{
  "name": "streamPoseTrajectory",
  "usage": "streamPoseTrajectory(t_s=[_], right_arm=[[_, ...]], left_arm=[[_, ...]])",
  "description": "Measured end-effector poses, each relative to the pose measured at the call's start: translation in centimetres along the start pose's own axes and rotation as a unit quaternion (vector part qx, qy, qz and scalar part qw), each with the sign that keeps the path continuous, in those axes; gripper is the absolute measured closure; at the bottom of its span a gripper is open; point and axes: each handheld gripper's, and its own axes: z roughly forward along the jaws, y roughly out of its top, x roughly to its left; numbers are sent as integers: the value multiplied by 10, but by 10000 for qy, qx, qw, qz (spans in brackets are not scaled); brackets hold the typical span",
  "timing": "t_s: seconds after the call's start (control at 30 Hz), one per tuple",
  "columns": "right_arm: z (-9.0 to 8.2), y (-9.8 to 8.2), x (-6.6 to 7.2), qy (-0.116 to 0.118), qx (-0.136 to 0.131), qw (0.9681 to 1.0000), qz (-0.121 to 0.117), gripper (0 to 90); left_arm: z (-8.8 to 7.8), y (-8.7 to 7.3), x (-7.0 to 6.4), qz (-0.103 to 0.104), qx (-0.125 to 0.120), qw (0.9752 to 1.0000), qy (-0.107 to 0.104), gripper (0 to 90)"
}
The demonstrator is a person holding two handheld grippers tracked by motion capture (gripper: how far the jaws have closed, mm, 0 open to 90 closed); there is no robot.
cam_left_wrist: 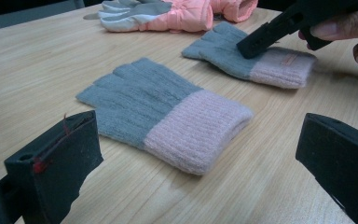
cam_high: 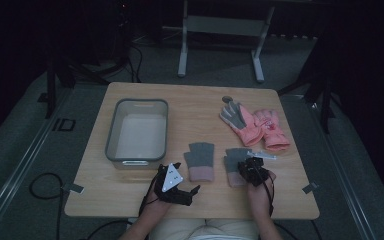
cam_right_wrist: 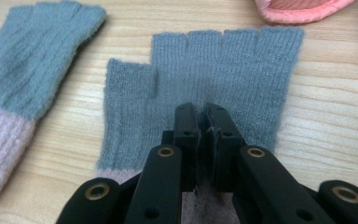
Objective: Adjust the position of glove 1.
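Two grey fingerless knit gloves with pale pink cuffs lie flat near the table's front edge. The left glove (cam_high: pixel 200 157) (cam_left_wrist: pixel 163 112) (cam_right_wrist: pixel 23 70) lies just ahead of my left gripper (cam_high: pixel 186 176) (cam_left_wrist: pixel 196 135), whose jaws stand wide open and apart from it. My right gripper (cam_high: pixel 252 167) (cam_right_wrist: pixel 204 109) (cam_left_wrist: pixel 251 46) points down onto the right glove (cam_high: pixel 232 160) (cam_left_wrist: pixel 261 56) (cam_right_wrist: pixel 223 70) where grey meets pink. Its jaws are shut together with a pinch of the knit between them.
A pair of pink padded gloves (cam_high: pixel 255 125) (cam_left_wrist: pixel 168 14) with grey palms lies at the back right of the wooden table (cam_high: pixel 190 102). A grey plastic bin (cam_high: pixel 112 130) stands at the left. Cables trail from both grippers over the near edge.
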Motion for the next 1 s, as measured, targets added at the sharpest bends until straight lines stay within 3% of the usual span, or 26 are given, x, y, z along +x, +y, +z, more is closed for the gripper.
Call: streamPoseTrajectory(t_s=[0.13,0.2,0.27,0.33,0.37,0.43,0.5,0.57,0.63,0.7,0.8,0.9,1.0], right_arm=[[1,-2,1,-44,-91,9999,23,798],[1,-1,0,37,-129,9999,96,723],[-3,1,1,42,-167,9998,-39,682],[-8,4,-3,194,-227,9995,-118,682],[-12,8,-7,226,-283,9989,-296,682],[-14,15,-15,576,-217,9968,-513,654],[-14,21,-20,647,-174,9951,-732,663],[-12,29,-24,980,-17,9893,-1085,641],[-12,34,-25,980,-3,9830,-1551,630],[-10,37,-28,1274,88,9778,-1661,626],[-8,37,-30,1299,255,9679,-2135,610],[-7,34,-34,1297,409,9646,-2260,607],[-4,31,-42,1346,444,9687,-2037,607]], left_arm=[[0,0,0,26,-3,10000,12,0],[0,0,-1,40,18,10000,2,0],[1,0,-1,48,31,10000,-3,0],[1,0,-1,40,32,10000,4,0],[0,0,0,35,25,10000,-1,0],[0,0,0,30,24,10000,-9,0],[0,0,0,37,29,10000,-9,0],[1,0,0,45,42,10000,-5,0],[0,0,-1,32,16,10000,3,0],[0,0,-1,30,2,10000,12,0],[0,0,-1,34,-14,10000,28,0],[0,0,-1,39,-8,10000,26,0],[0,0,-1,34,-15,10000,15,0]])
